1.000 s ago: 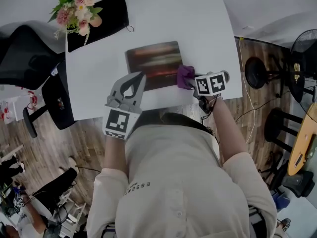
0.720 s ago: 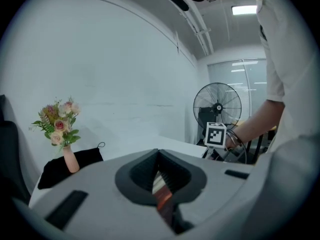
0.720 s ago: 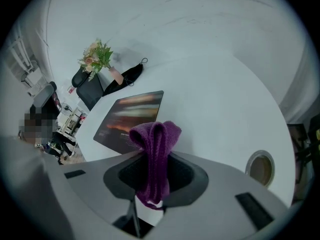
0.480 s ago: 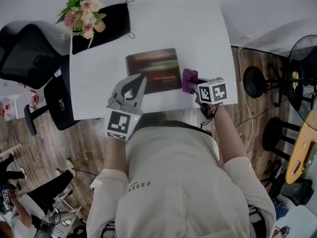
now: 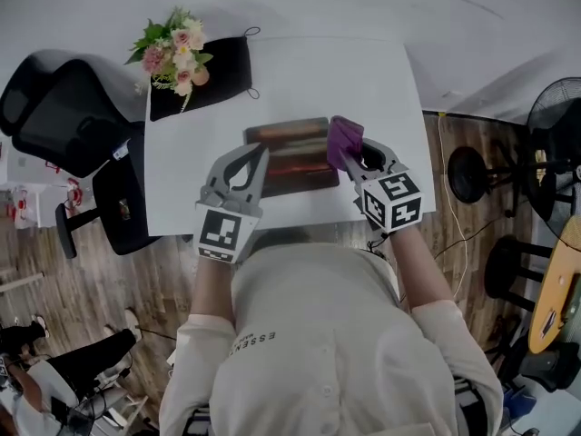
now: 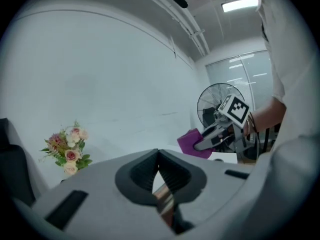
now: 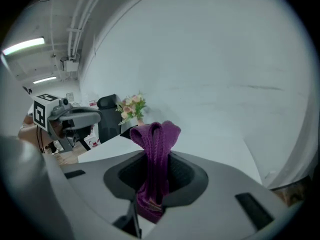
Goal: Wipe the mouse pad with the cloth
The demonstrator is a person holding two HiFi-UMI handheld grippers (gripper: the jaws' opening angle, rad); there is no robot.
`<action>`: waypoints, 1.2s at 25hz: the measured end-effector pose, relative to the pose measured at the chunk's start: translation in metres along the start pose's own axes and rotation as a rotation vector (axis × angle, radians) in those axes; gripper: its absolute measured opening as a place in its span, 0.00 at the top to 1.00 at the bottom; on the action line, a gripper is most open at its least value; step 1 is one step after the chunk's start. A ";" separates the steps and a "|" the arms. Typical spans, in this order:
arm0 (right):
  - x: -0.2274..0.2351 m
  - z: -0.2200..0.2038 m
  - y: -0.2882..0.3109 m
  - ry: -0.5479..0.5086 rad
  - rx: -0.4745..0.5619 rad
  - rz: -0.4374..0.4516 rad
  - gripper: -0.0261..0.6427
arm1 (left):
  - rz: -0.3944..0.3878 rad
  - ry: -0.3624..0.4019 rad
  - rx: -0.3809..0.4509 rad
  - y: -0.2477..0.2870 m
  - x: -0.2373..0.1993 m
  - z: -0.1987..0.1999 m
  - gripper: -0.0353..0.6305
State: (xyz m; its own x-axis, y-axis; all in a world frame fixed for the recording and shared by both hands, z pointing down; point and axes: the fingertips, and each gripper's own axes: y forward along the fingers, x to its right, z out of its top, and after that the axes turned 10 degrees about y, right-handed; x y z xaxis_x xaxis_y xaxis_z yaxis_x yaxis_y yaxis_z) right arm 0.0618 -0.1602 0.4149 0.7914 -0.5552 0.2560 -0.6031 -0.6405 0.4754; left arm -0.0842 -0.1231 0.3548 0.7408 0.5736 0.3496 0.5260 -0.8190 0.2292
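One cloth (image 5: 345, 139) in right gripper (image 5: 356, 155), near mouse pad (image 5: 289, 155)

Office, black swivel chair (image 5: 50, 116), white desk (image 5: 381, 71), pedestal fan (image 5: 556, 116), ceiling strip lights (image 6: 242, 4)

White table (image 5: 300, 71), black chair (image 5: 54, 121) stand on wooden floor (image 5: 163, 271).

mouse pad (image 5: 295, 157) print: blurred | fan (image 5: 556, 121): cut off R edge
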 end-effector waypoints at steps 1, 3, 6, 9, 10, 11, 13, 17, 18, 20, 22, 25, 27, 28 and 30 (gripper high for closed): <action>-0.005 0.009 -0.002 -0.010 0.038 0.004 0.81 | 0.008 -0.002 0.000 -0.002 -0.004 0.001 0.94; -0.013 0.023 -0.007 -0.027 0.110 0.015 0.81 | 0.023 -0.018 0.005 -0.006 -0.011 0.004 0.94; -0.025 0.040 -0.013 -0.071 0.202 0.028 0.81 | 0.043 -0.022 0.011 -0.012 -0.020 0.008 0.94; -0.034 0.051 -0.016 -0.120 0.264 0.028 0.82 | 0.053 -0.005 0.012 -0.018 -0.026 0.009 0.94; -0.036 0.054 -0.016 -0.128 0.278 0.025 0.82 | 0.056 -0.007 0.012 -0.019 -0.027 0.008 0.94; -0.038 0.057 -0.016 -0.135 0.291 0.021 0.82 | 0.057 -0.009 0.016 -0.021 -0.028 0.007 0.94; -0.040 0.063 -0.016 -0.146 0.312 0.014 0.82 | 0.057 -0.013 0.025 -0.021 -0.030 0.007 0.94; -0.042 0.068 -0.015 -0.154 0.327 0.007 0.82 | 0.064 -0.020 0.031 -0.021 -0.033 0.008 0.94; -0.043 0.067 -0.015 -0.153 0.325 0.003 0.83 | 0.065 -0.021 0.032 -0.021 -0.034 0.008 0.94; -0.043 0.067 -0.013 -0.144 0.315 -0.006 0.83 | 0.065 -0.025 0.034 -0.021 -0.035 0.008 0.94; -0.044 0.068 -0.012 -0.135 0.314 -0.010 0.83 | 0.062 -0.023 0.036 -0.019 -0.036 0.008 0.94; -0.044 0.073 -0.012 -0.136 0.325 -0.018 0.83 | 0.057 -0.015 0.037 -0.017 -0.036 0.010 0.94; -0.043 0.076 -0.013 -0.136 0.337 -0.027 0.83 | 0.056 -0.015 0.034 -0.016 -0.037 0.009 0.94; -0.042 0.078 -0.013 -0.134 0.346 -0.036 0.83 | 0.055 -0.016 0.032 -0.016 -0.037 0.009 0.94; -0.040 0.082 -0.014 -0.126 0.367 -0.058 0.83 | 0.057 -0.014 0.030 -0.016 -0.039 0.009 0.94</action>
State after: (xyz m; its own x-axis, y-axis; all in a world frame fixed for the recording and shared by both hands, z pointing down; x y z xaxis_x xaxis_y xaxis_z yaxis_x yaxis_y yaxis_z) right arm 0.0308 -0.1723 0.3289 0.8206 -0.5585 0.1212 -0.5713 -0.8073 0.1479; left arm -0.1175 -0.1320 0.3296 0.7756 0.5265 0.3481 0.4950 -0.8496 0.1821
